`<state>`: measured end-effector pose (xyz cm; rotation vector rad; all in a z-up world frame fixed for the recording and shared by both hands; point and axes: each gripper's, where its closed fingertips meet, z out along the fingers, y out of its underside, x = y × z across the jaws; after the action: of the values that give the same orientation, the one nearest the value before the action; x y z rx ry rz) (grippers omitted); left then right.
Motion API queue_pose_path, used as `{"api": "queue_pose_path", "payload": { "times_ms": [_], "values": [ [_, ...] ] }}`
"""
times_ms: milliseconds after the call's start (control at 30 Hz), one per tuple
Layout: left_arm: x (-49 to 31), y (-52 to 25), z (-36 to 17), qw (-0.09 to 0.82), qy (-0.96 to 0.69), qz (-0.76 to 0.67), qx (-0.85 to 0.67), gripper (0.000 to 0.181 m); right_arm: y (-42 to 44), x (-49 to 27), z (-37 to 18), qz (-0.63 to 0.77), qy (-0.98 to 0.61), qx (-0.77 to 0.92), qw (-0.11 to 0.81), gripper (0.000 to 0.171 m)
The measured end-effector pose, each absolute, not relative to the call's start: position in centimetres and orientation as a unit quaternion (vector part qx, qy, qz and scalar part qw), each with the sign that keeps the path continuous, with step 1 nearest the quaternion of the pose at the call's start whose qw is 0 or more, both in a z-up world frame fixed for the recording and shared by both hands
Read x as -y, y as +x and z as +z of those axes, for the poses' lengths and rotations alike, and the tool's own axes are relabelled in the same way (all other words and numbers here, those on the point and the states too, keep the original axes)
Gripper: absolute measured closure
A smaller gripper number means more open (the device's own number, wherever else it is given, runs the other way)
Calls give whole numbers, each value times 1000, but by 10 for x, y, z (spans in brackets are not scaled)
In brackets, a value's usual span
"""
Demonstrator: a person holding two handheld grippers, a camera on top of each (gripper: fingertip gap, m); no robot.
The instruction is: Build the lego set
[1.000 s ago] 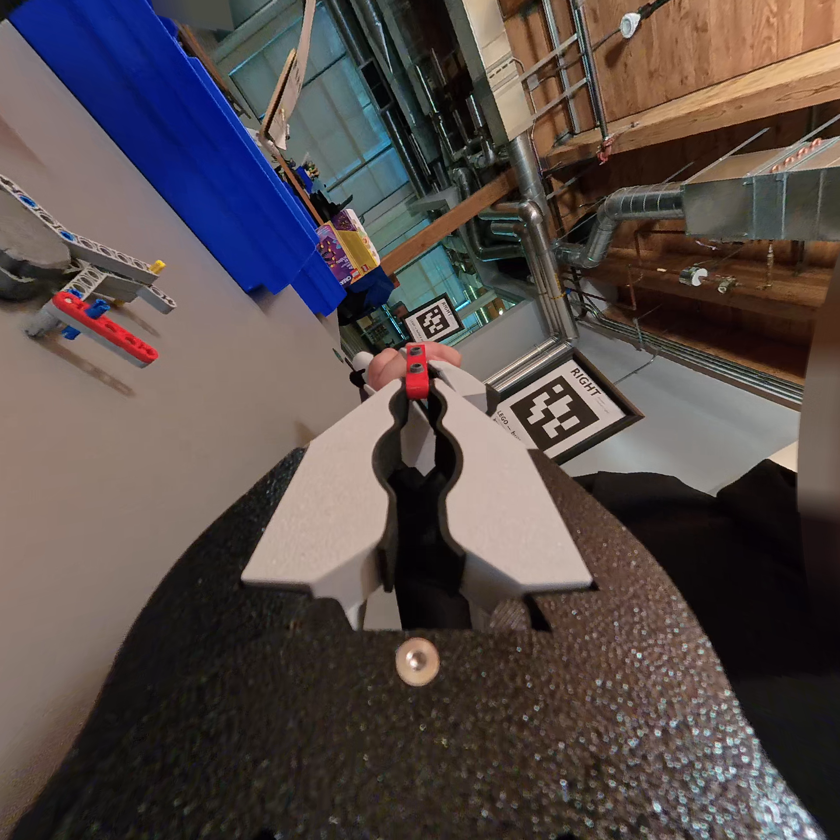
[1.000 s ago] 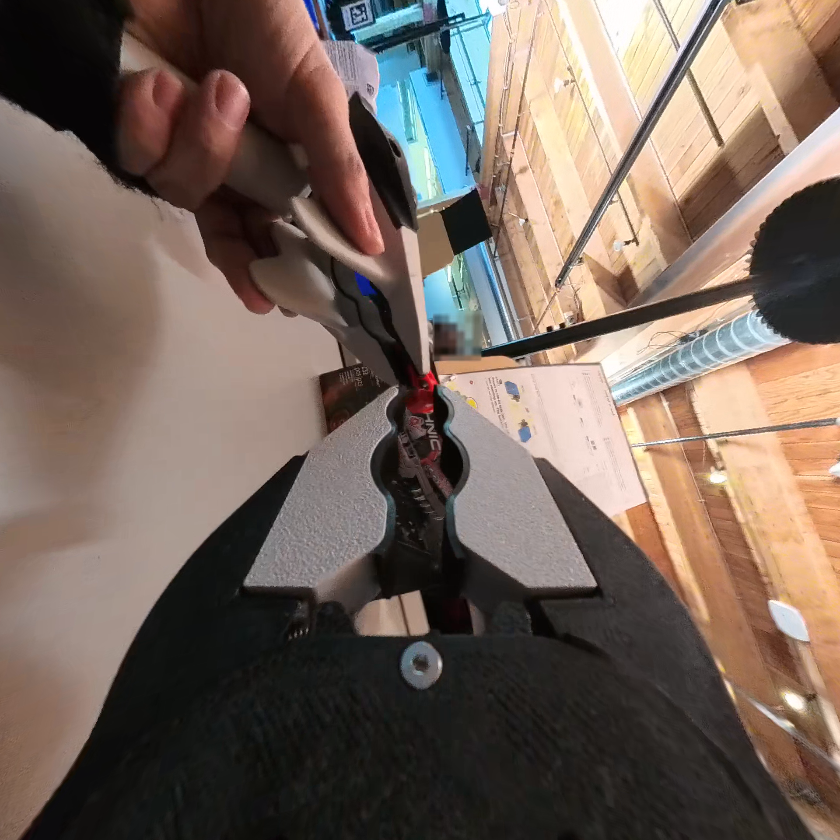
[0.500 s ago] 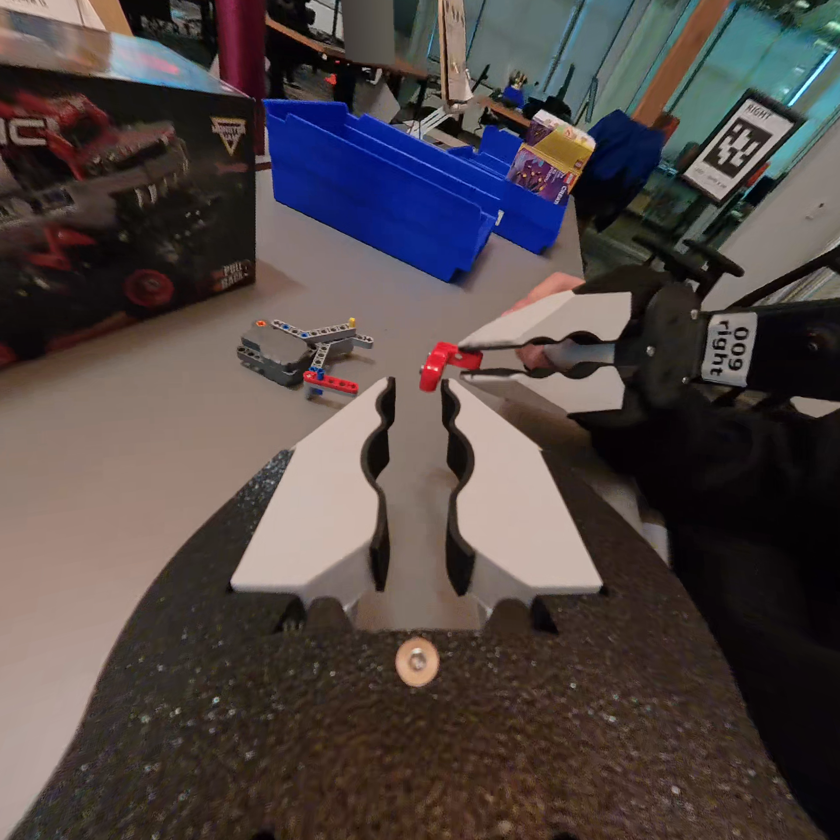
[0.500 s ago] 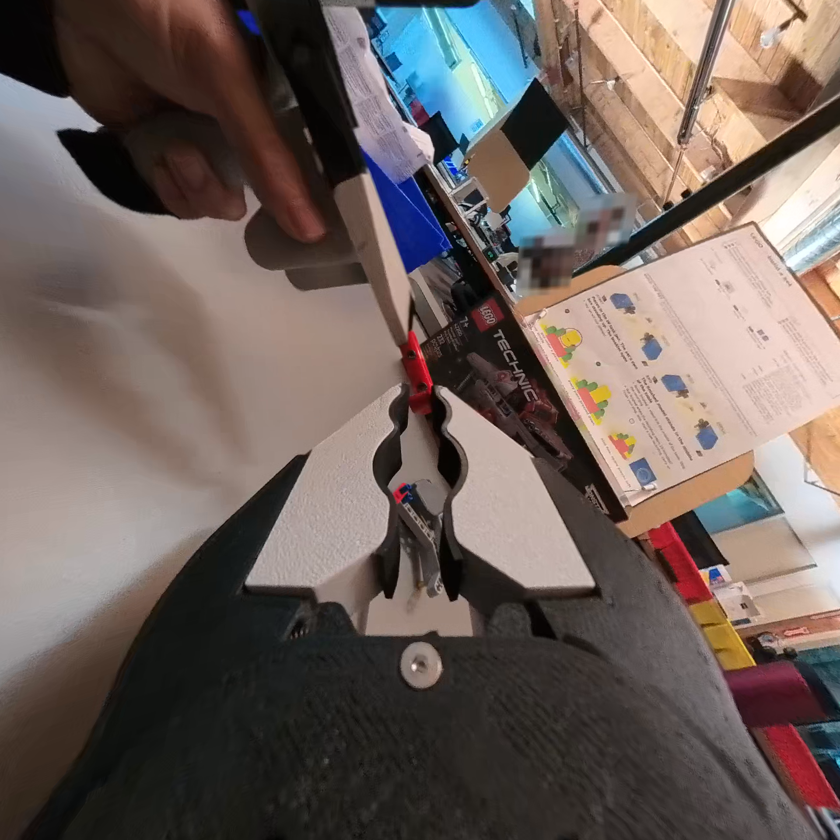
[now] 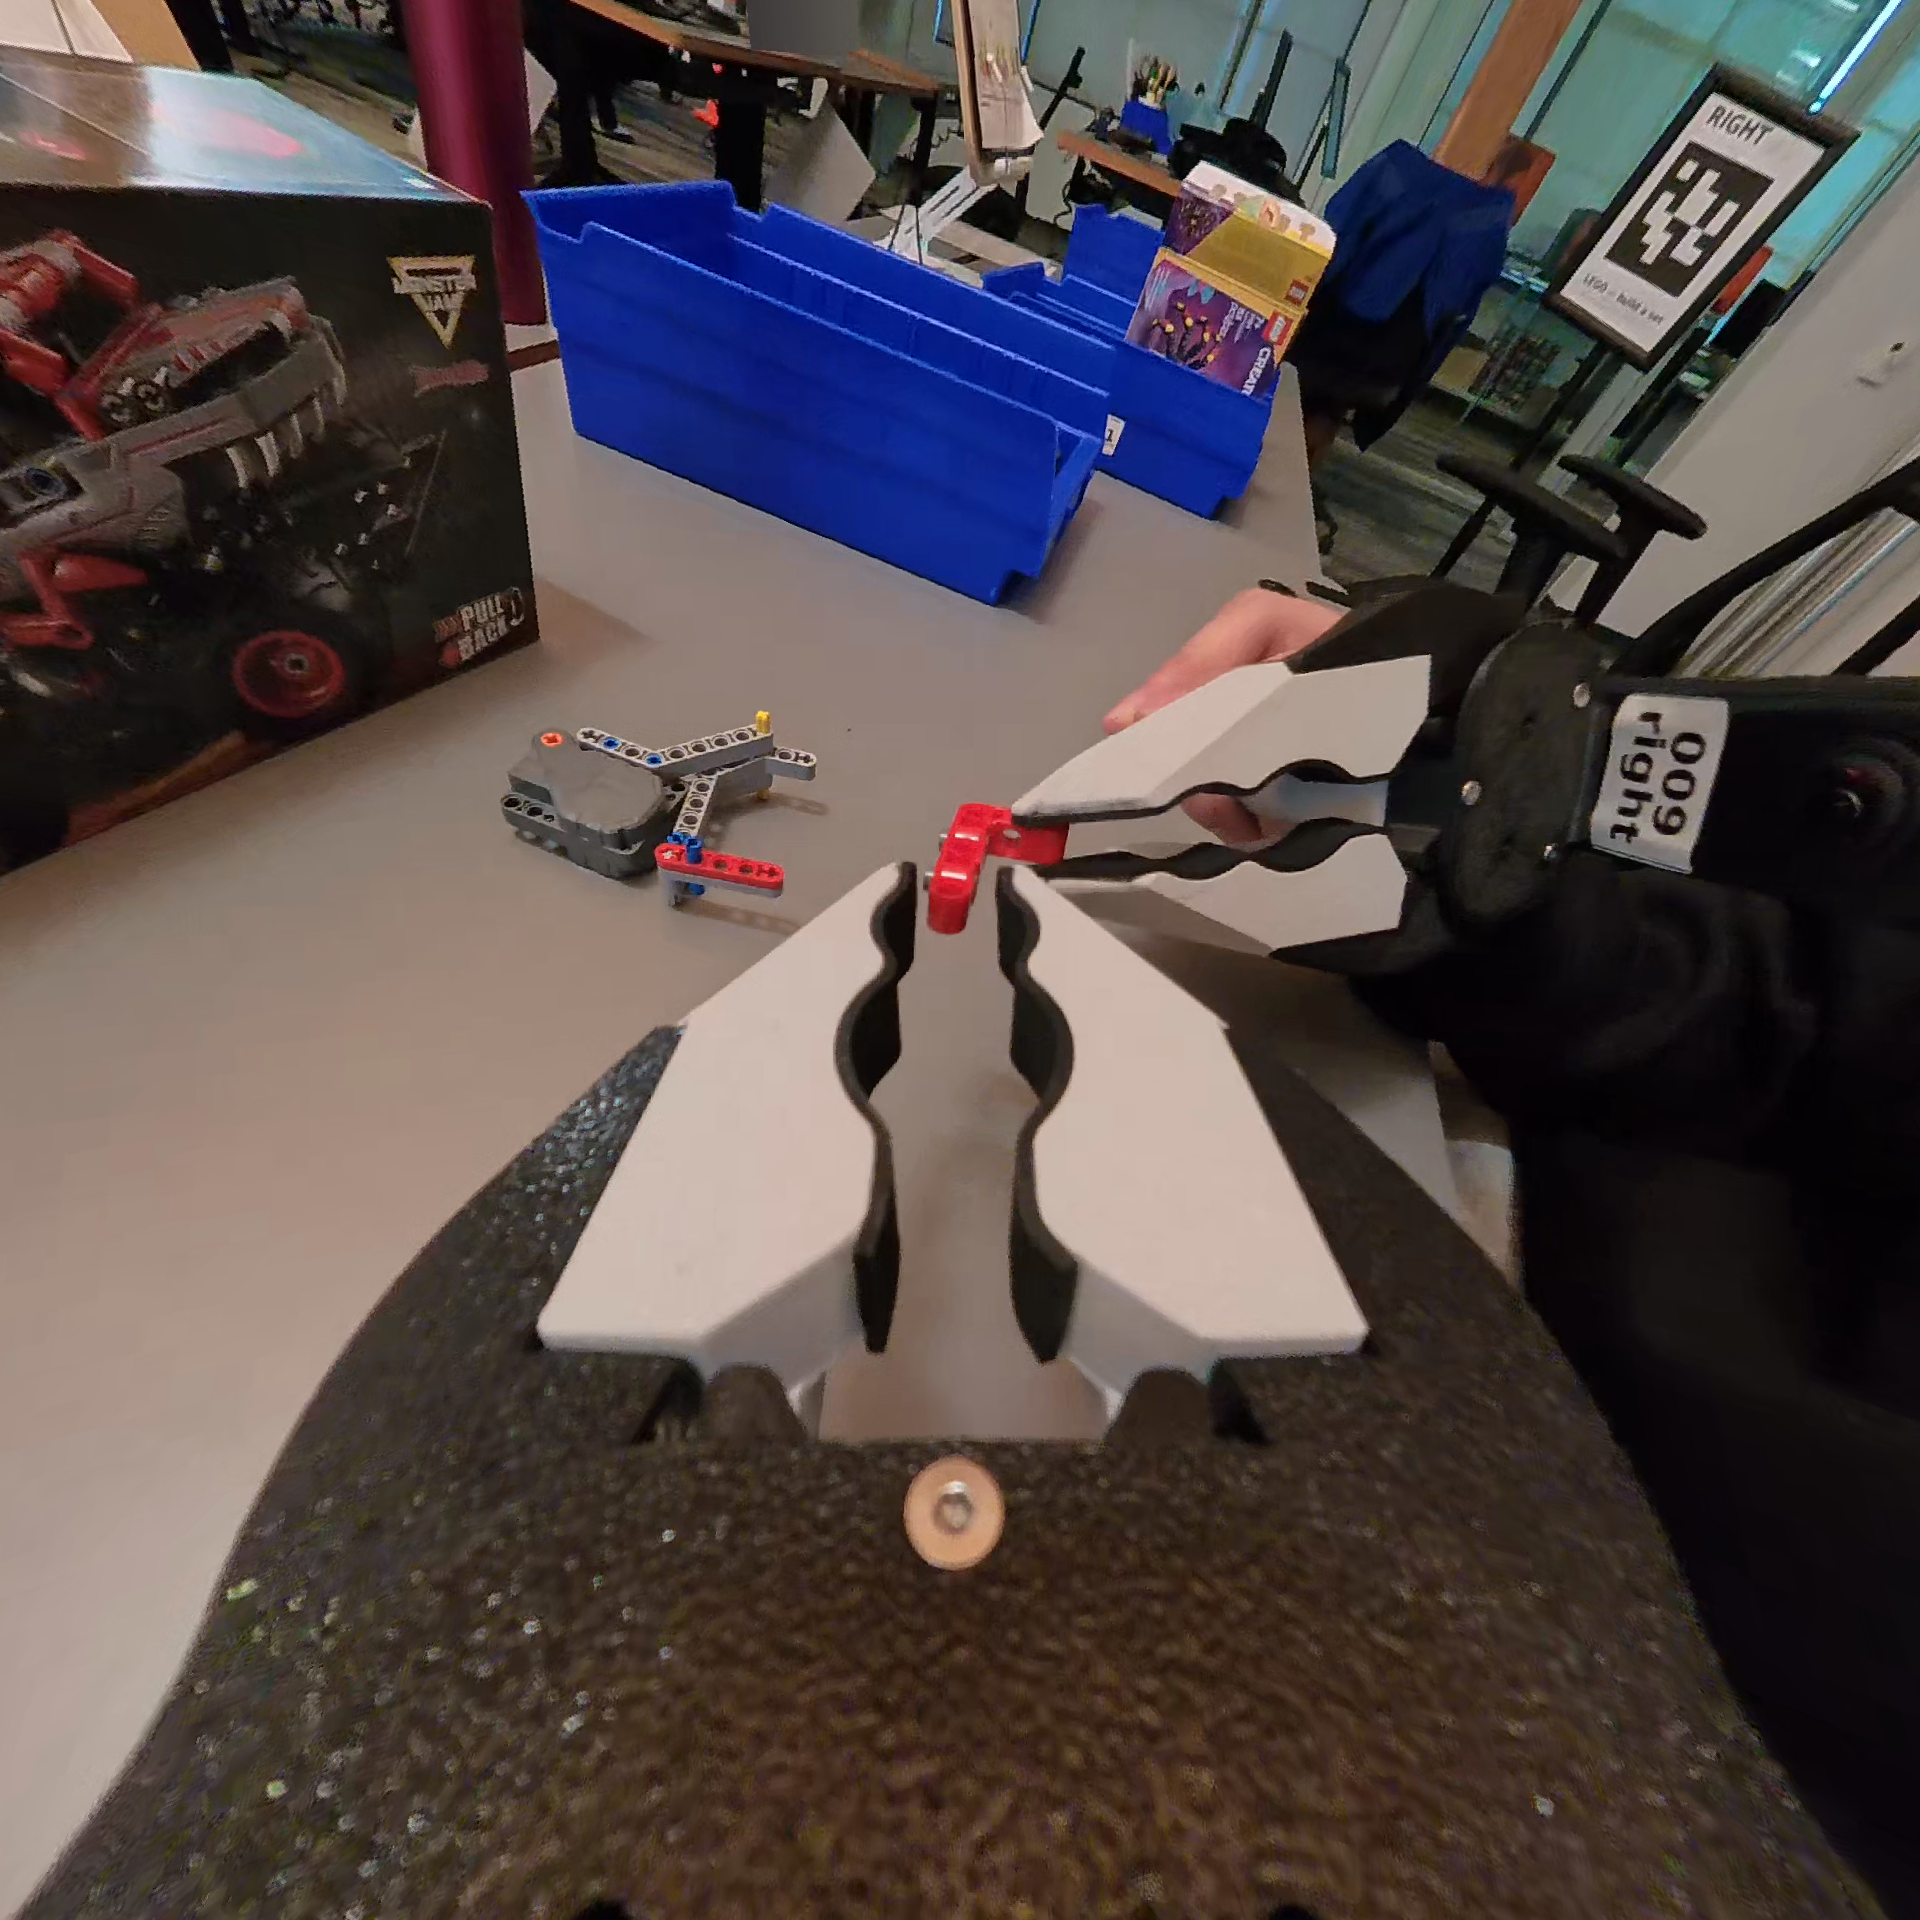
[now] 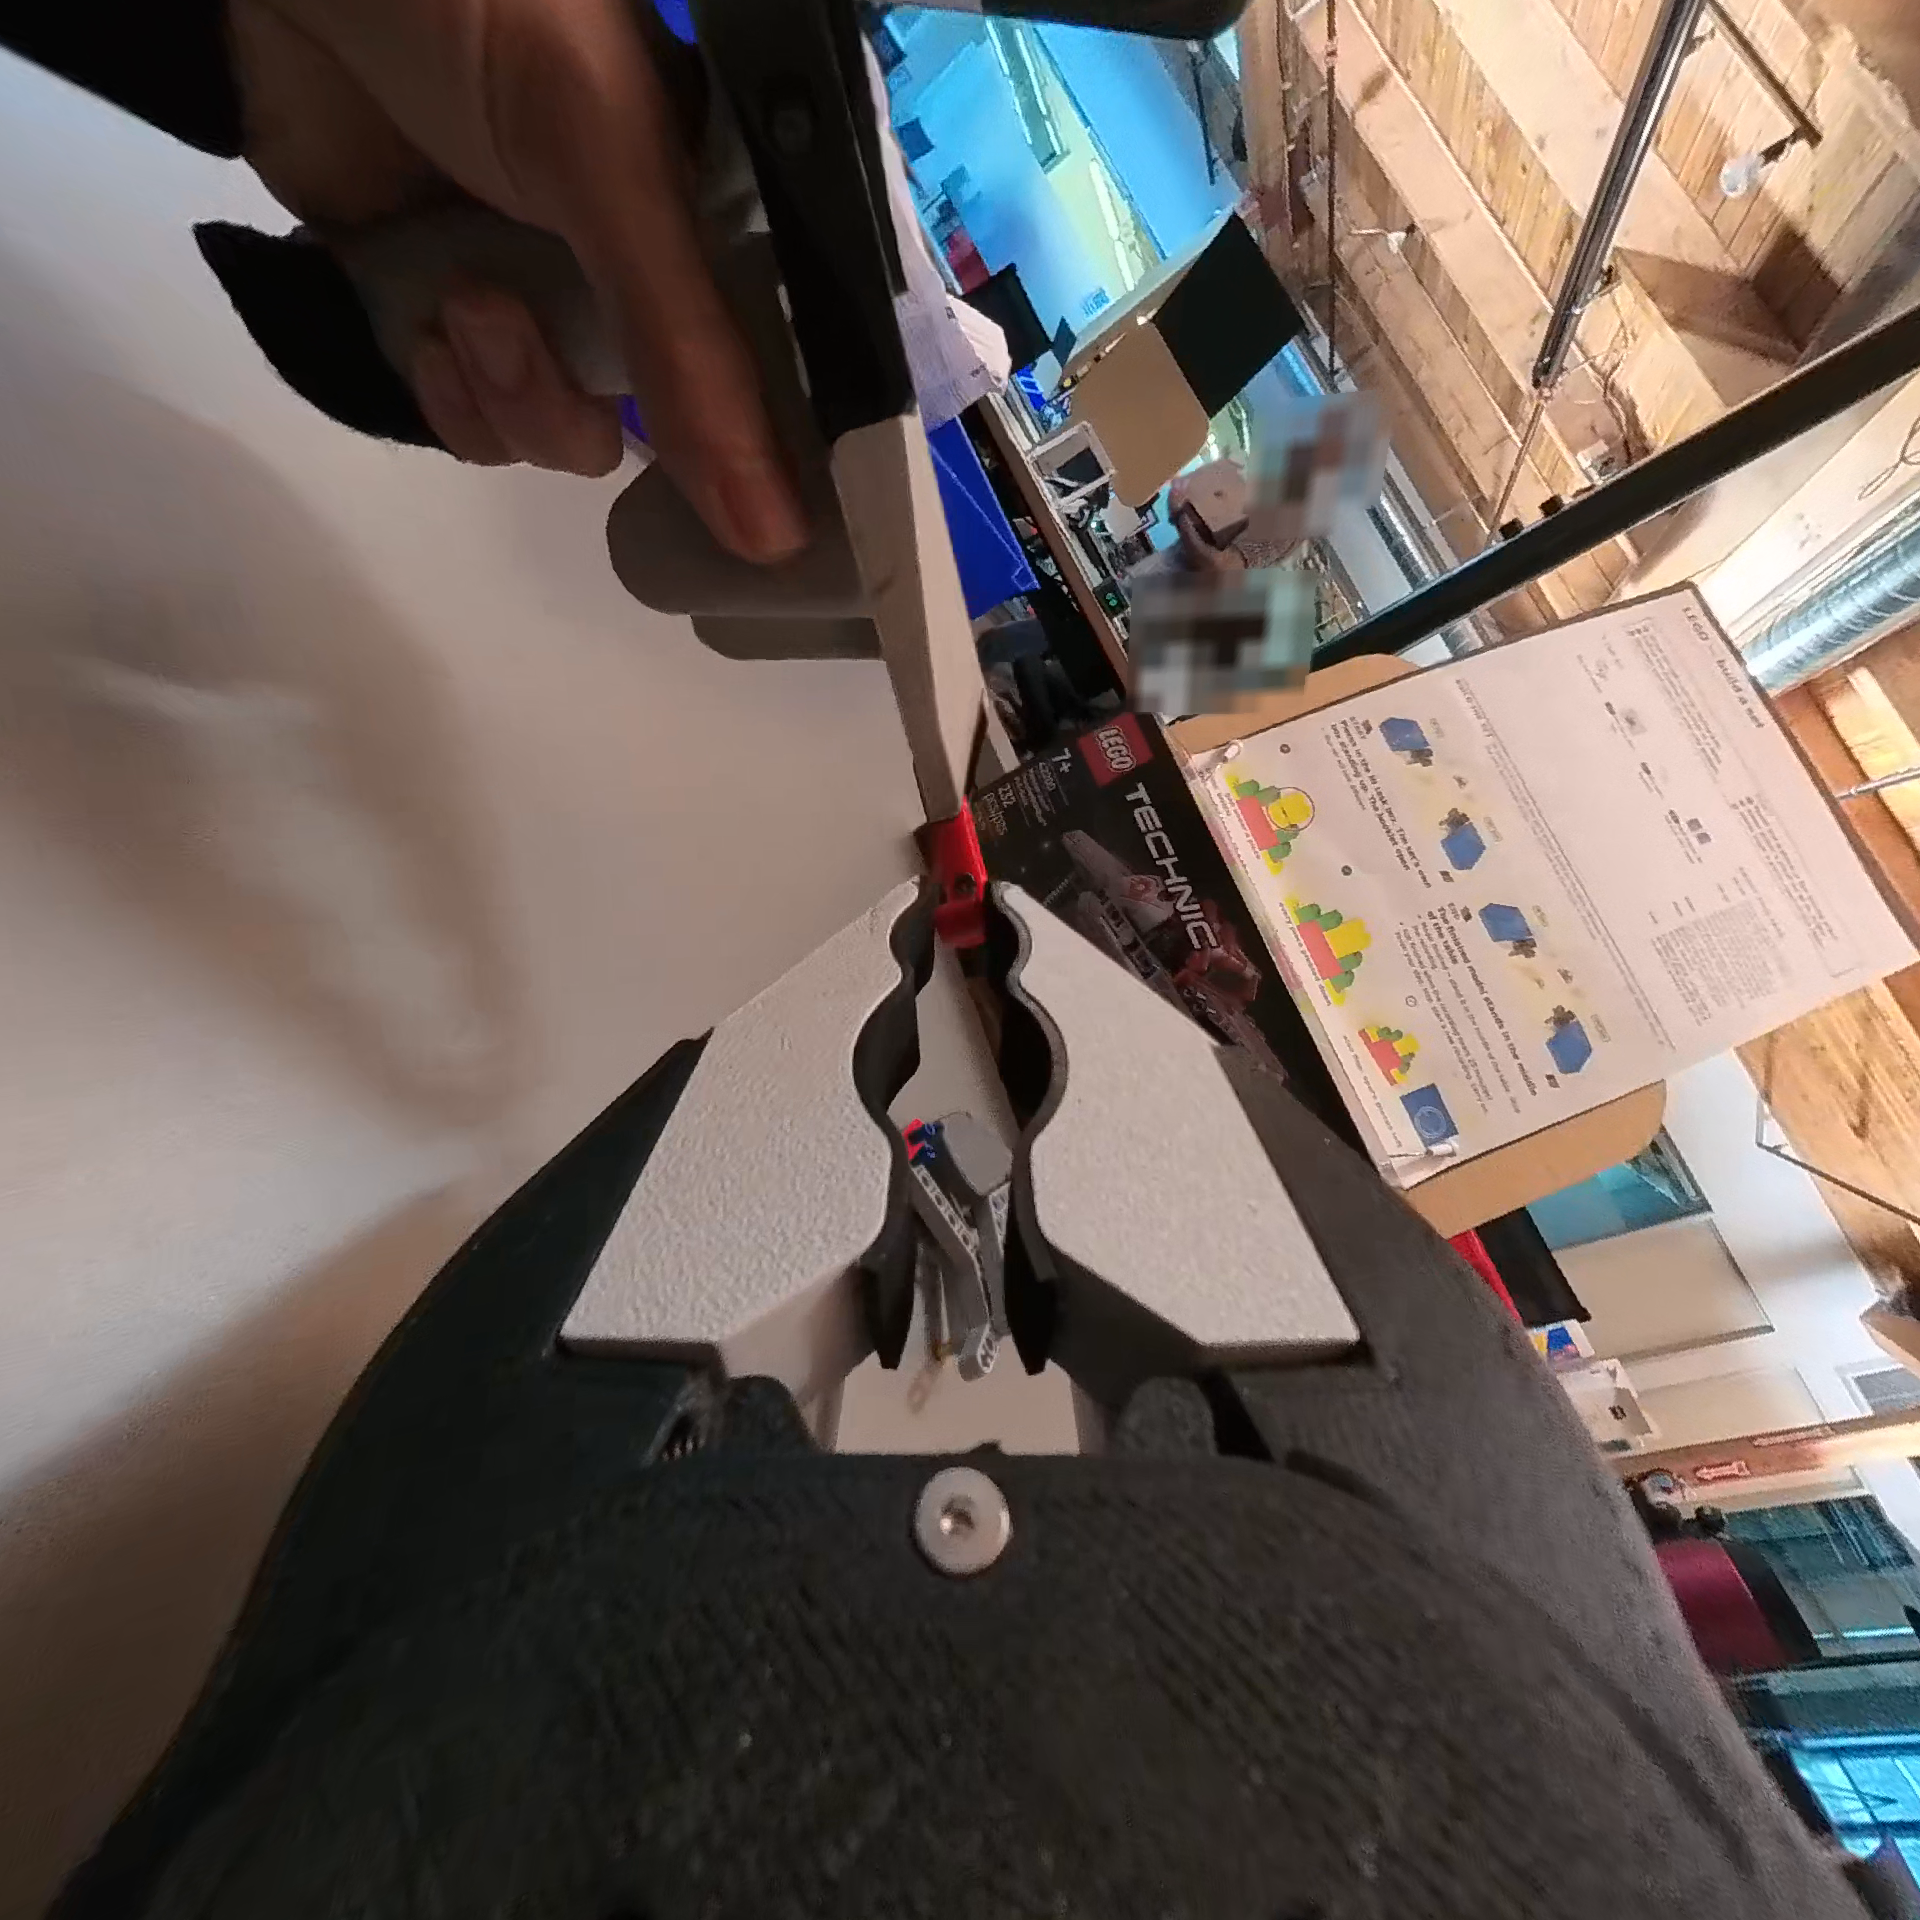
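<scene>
L gripper (image 5: 951, 896) let go, jaws apart, red pc between tips | R gripper (image 5: 1034, 840) now pinching red lego pc (image 5: 961, 864) | handoff done | gray assy (image 5: 655, 795) on table (image 5: 260, 1039), mount there next, prob.

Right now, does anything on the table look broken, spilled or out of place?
Nothing stands out. The partly built grey assembly lies flat on the grey table, apart from the set's box. The right gripper holds the red piece between the open left gripper's tips. No loose parts show.
</scene>
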<state>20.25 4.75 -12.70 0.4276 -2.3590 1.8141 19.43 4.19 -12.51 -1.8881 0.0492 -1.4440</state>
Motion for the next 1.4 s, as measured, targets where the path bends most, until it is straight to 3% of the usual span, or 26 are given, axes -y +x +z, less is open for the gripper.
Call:
{"api": "queue_pose_path", "payload": {
  "times_ms": [167, 233, 633, 1400],
  "values": [
    [-49, 203, -127, 62, 144, 597, 786, 174, 195, -42, -123, -572, -732, -19, 369, 164],
    [-51, 205, -130, 58, 148, 588, 793, 163, 197, -39, -122, -578, -730, -28, 365, 164],
    [-48, 207, -118, 30, 152, 607, 779, 175, 199, -37, -118, -612, -716, -28, 336, 165],
    [-42, 215, -126, 37, 192, 617, 762, 175, 203, -35, -125, -608, -720, -41, 332, 165]
  ]
}}
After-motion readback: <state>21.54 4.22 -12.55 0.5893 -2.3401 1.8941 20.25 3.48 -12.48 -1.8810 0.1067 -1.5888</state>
